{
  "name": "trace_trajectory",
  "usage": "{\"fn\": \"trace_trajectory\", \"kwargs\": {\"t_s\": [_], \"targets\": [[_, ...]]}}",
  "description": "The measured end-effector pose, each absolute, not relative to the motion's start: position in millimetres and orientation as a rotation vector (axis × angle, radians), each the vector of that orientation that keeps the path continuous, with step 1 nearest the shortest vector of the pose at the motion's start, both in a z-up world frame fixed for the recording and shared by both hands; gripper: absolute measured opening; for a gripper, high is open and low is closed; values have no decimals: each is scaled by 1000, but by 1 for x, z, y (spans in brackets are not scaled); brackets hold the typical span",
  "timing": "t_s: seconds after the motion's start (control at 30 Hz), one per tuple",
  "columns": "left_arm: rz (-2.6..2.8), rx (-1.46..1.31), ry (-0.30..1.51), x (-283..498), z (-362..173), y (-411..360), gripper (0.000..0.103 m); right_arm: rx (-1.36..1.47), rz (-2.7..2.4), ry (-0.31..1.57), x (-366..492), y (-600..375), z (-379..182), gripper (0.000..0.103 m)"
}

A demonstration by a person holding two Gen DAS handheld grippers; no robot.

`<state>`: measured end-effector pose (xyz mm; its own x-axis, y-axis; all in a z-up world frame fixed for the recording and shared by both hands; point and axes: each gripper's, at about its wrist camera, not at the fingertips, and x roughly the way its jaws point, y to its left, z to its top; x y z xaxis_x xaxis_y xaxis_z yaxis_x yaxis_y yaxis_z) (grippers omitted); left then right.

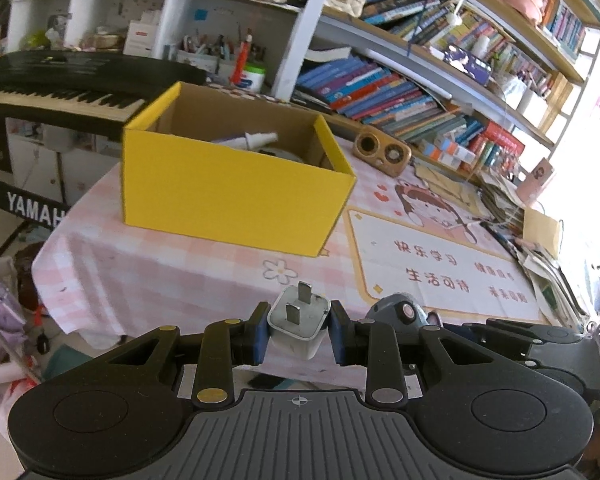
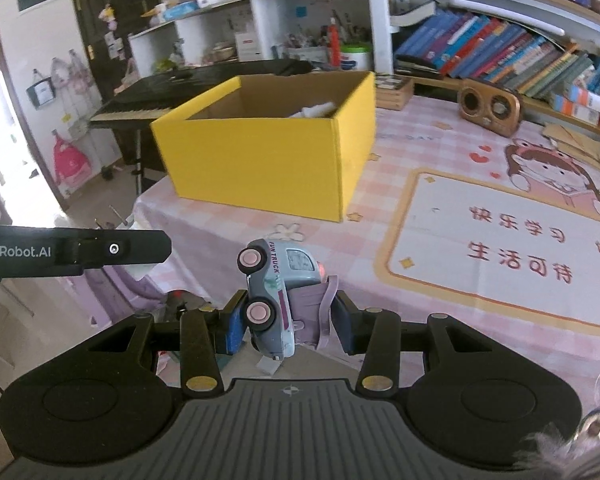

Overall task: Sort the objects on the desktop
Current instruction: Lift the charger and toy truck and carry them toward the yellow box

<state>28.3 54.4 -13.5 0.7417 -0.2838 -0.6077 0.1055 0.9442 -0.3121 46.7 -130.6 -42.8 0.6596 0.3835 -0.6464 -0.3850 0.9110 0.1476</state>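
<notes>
in the left wrist view, the left gripper is clamped on a white charger plug, a smooth rounded plastic block with two flat metal prongs pointing forward, pinched between blue pads. ahead of it and slightly to its left stands the yellow box, matte cardboard with a brown inside, resting on the pink checked tabletop; a white tube and something pale already lie inside, so the sorting looks partly done. in the right wrist view, the right gripper is clamped on a toy truck, glossy grey-blue with pink wheels and a lilac part, tipped on its side. the box sits straight ahead and beyond it, well apart. by my reading, both held things have yet to go into the box.
</notes>
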Motion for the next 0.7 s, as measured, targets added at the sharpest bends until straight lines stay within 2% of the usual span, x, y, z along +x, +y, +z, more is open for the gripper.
{"fn": "trace_trajectory", "kwargs": {"t_s": [0.7], "targets": [[-185,-308,674,27,-10,77,30,-61,484,703,52,-102,-34,41]]}}
